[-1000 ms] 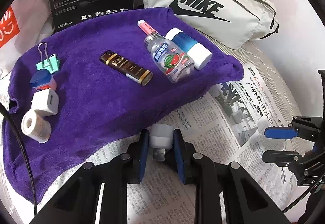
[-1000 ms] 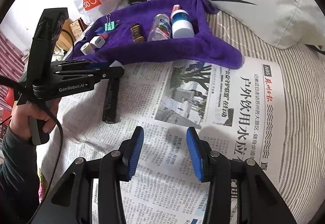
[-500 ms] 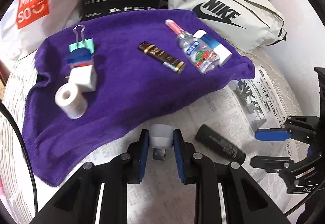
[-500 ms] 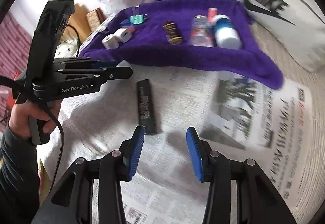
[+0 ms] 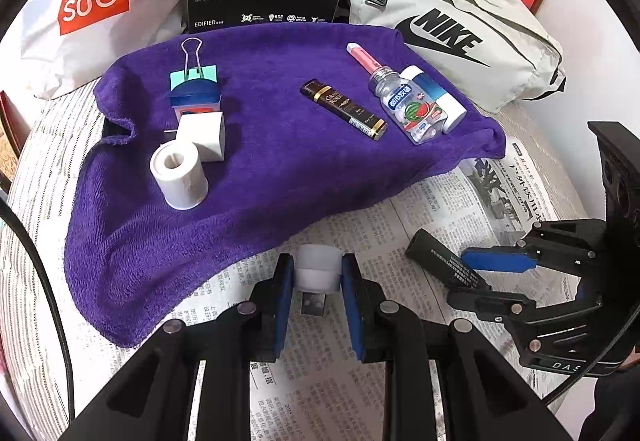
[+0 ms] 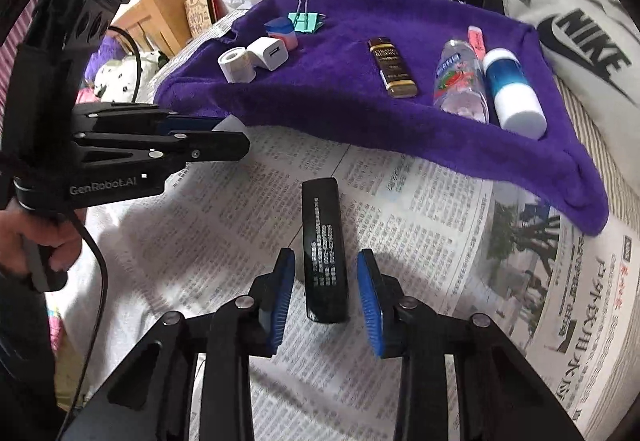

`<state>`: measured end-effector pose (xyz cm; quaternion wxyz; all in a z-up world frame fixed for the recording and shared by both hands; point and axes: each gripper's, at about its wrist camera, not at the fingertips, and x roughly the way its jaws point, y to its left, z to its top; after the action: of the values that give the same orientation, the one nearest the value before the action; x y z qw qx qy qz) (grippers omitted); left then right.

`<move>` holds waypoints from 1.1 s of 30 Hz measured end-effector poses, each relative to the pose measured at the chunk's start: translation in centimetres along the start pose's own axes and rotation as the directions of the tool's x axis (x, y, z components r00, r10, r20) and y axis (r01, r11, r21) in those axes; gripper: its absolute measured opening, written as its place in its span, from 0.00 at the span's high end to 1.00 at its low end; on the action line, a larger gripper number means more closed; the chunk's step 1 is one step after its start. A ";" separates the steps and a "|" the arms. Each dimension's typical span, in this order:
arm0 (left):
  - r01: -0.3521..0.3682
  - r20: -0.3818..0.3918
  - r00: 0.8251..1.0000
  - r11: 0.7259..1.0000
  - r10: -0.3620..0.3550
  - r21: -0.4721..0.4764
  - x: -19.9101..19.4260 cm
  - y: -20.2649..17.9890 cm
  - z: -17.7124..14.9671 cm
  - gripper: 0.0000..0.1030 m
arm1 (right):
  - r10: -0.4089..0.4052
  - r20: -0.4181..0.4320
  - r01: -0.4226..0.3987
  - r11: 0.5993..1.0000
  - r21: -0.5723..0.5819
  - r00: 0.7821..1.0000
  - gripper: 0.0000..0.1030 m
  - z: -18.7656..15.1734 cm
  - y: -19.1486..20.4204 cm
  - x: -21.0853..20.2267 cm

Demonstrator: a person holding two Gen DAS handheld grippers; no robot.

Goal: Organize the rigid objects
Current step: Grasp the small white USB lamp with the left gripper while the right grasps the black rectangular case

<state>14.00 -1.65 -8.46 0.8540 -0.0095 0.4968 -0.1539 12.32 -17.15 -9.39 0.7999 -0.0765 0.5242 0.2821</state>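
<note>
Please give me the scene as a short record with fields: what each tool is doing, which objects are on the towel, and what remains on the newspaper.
left tool: shut on white USB adapter, above the newspaper
right tool: open, straddling the black bar, not gripping
black bar: lying flat on the newspaper
purple towel: holds tape roll, white charger cube, binder clip, brown lighter, clear bottle, blue-and-white tube

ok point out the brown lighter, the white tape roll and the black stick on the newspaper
brown and gold lighter [image 5: 343,109]: left wrist view, middle of its body
white tape roll [image 5: 180,174]: left wrist view, its side wall
flat black stick [image 6: 324,249]: right wrist view, its printed top face
</note>
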 end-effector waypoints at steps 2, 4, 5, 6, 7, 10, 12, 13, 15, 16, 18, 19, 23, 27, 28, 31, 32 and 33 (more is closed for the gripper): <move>0.000 -0.001 1.000 1.000 0.000 -0.001 0.0 0.0 0.0 0.77 | -0.008 -0.002 0.008 1.000 -0.005 1.000 0.68 0.2 0.1 0.2; 0.000 0.000 1.000 1.000 0.000 -0.002 0.0 0.1 0.0 0.77 | -0.013 -0.002 0.013 1.000 -0.014 1.000 0.68 0.3 0.3 0.3; 0.001 -0.002 1.000 1.000 -0.001 -0.001 0.0 0.1 0.0 0.77 | -0.017 -0.002 0.017 1.000 -0.018 1.000 0.68 0.4 0.3 0.3; -0.001 0.000 1.000 1.000 0.001 0.000 0.0 0.1 0.0 0.77 | -0.025 -0.002 0.025 0.999 -0.024 1.000 0.69 0.4 0.3 0.4; -0.001 0.001 1.000 1.000 0.001 -0.001 0.0 0.1 0.0 0.77 | -0.035 -0.002 0.034 0.999 -0.034 0.999 0.70 0.5 0.5 0.4; 0.001 0.004 1.000 1.000 -0.001 -0.004 -0.3 0.3 -0.1 0.77 | -0.060 -0.001 0.060 0.996 -0.059 0.998 0.71 0.5 0.8 0.6; -0.001 0.006 1.000 1.000 0.001 -0.004 -0.4 0.4 -0.1 0.77 | -0.074 -0.002 0.073 0.995 -0.068 0.997 0.76 0.6 0.8 0.6; -0.001 0.006 1.000 1.000 0.001 -0.006 -0.4 0.4 -0.1 0.77 | -0.071 -0.006 0.071 0.995 -0.068 0.997 0.78 0.6 0.8 0.6; 0.000 0.006 1.000 1.000 0.000 -0.007 -0.5 0.5 -0.2 0.77 | -0.066 -0.010 0.065 0.996 -0.065 0.998 0.78 0.5 0.6 0.6; 0.002 0.006 1.000 1.000 -0.002 -0.006 -0.5 0.5 -0.2 0.77 | -0.068 -0.009 0.068 0.995 -0.067 0.998 0.78 0.5 0.7 0.6; 0.002 0.006 1.000 1.000 -0.002 -0.005 -0.6 0.5 -0.2 0.77 | -0.078 -0.007 0.077 0.994 -0.076 0.997 0.78 0.4 0.8 0.6; 0.003 0.005 1.000 1.000 -0.003 -0.003 -0.6 0.5 -0.2 0.77 | -0.084 -0.006 0.083 0.993 -0.080 0.996 0.78 0.4 1.0 0.6; 0.002 -0.002 1.000 1.000 -0.002 -0.002 -0.5 0.4 -0.3 0.77 | -0.088 0.000 0.087 0.992 -0.086 0.996 0.78 0.5 1.0 0.8; 0.001 -0.006 1.000 1.000 -0.001 -0.003 -0.4 0.3 -0.4 0.77 | -0.086 -0.001 0.085 0.992 -0.089 0.996 0.78 0.6 1.0 0.8; 0.002 -0.008 1.000 1.000 -0.002 -0.005 -0.4 0.4 -0.5 0.77 | -0.086 -0.001 0.085 0.992 -0.089 0.996 0.78 0.7 1.0 0.8; 0.000 -0.013 1.000 1.000 0.000 -0.008 -0.2 0.5 -0.6 0.77 | -0.082 0.004 0.082 0.993 -0.089 0.997 0.78 0.5 1.0 0.8; 0.001 -0.012 1.000 1.000 -0.001 -0.008 -0.3 0.5 -0.7 0.77 | -0.078 0.005 0.078 0.993 -0.087 0.997 0.78 0.5 0.9 0.8; 0.001 -0.013 1.000 1.000 -0.001 -0.008 -0.3 0.5 -0.8 0.77 | -0.073 0.005 0.073 0.994 -0.085 0.997 0.78 0.5 0.8 0.7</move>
<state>13.34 -0.99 -8.67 0.8508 -0.0121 0.5029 -0.1522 12.51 -15.97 -9.68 0.8062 -0.1291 0.5078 0.2748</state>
